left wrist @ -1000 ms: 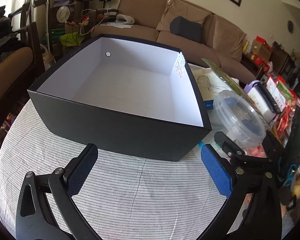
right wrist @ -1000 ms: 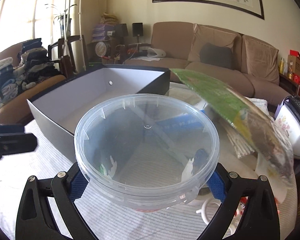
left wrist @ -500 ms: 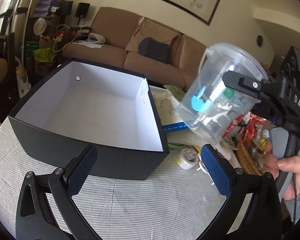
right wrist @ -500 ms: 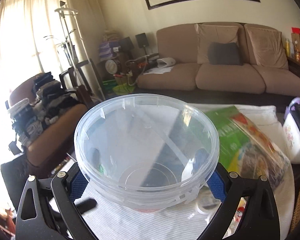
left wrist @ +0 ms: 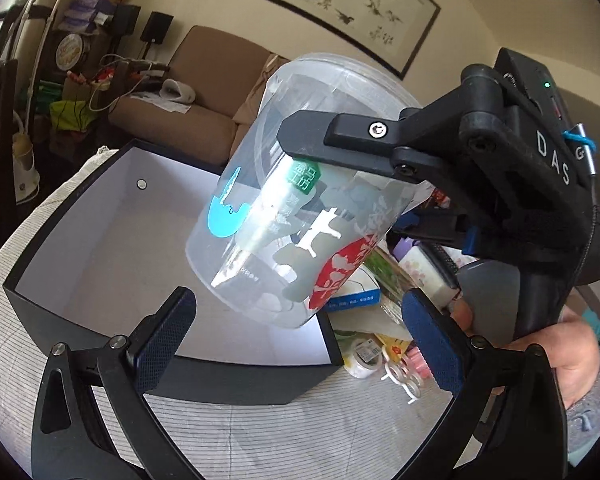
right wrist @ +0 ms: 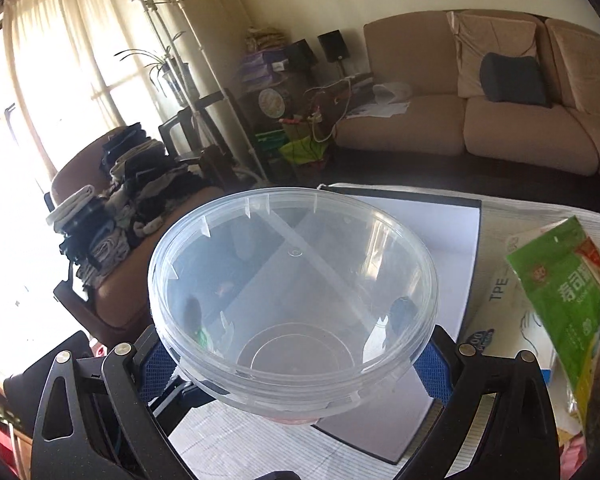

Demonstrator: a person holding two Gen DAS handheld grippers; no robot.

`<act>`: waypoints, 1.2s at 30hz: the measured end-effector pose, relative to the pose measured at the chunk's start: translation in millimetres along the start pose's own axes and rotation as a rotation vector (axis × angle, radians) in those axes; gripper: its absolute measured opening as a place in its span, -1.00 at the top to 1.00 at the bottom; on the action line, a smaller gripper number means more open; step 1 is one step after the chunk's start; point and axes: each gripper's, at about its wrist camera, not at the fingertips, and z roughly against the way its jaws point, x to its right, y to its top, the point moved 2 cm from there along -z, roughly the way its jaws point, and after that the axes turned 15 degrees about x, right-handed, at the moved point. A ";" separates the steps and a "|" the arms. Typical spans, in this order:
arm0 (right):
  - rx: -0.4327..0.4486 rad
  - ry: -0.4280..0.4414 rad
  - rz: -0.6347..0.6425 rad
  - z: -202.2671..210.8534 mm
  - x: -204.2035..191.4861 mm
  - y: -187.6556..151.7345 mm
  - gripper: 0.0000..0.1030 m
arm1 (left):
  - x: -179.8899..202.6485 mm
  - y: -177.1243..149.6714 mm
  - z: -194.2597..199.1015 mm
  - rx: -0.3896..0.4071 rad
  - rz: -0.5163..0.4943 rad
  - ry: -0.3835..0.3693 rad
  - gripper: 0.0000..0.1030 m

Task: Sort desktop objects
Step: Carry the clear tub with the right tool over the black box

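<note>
Right claw (right wrist: 292, 364) clenched on a clear round plastic tub (left wrist: 300, 196) printed with blue, green, white and red shapes, its blue-padded fingers pressing either side of the tub wall just under the rim. Tub was held tilted in the air above the near right part of a large open black box with white interior (left wrist: 100, 240), clear of the box floor. In the right wrist view the tub's open mouth (right wrist: 292, 280) faced the camera and nothing could be seen inside it. A hand (left wrist: 572, 360) gripped the handle of the right tool at the right edge of the left wrist view. Left claw (left wrist: 296, 340) was released, fingers spread wide with nothing between them, low over the bench in front of the box's near black wall. Bench (left wrist: 260, 436) was covered in a white cloth with thin dark stripes. Beside the box's right wall lay clutter: a roll of white tape (left wrist: 364, 356), a small white plastic ring piece (left wrist: 402, 378), a blue-and-white carton (left wrist: 356, 296). A green printed food packet (right wrist: 572, 300) sat to the right of the box in the right wrist view. A brown sofa (right wrist: 480, 120) stood behind the bench.
</note>
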 end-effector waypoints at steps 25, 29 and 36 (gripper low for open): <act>-0.113 -0.189 0.056 -224.8 66.9 19.2 -0.93 | -140.5 38.9 -17.9 -0.006 0.291 0.198 -0.97; -0.128 -0.195 0.107 -255.3 70.5 4.5 -0.94 | -142.4 36.9 -20.0 -0.019 0.305 0.206 -0.97; -0.156 -0.186 0.259 -284.5 48.1 -29.7 -0.94 | -150.4 36.6 -13.4 -0.017 0.312 0.239 -0.98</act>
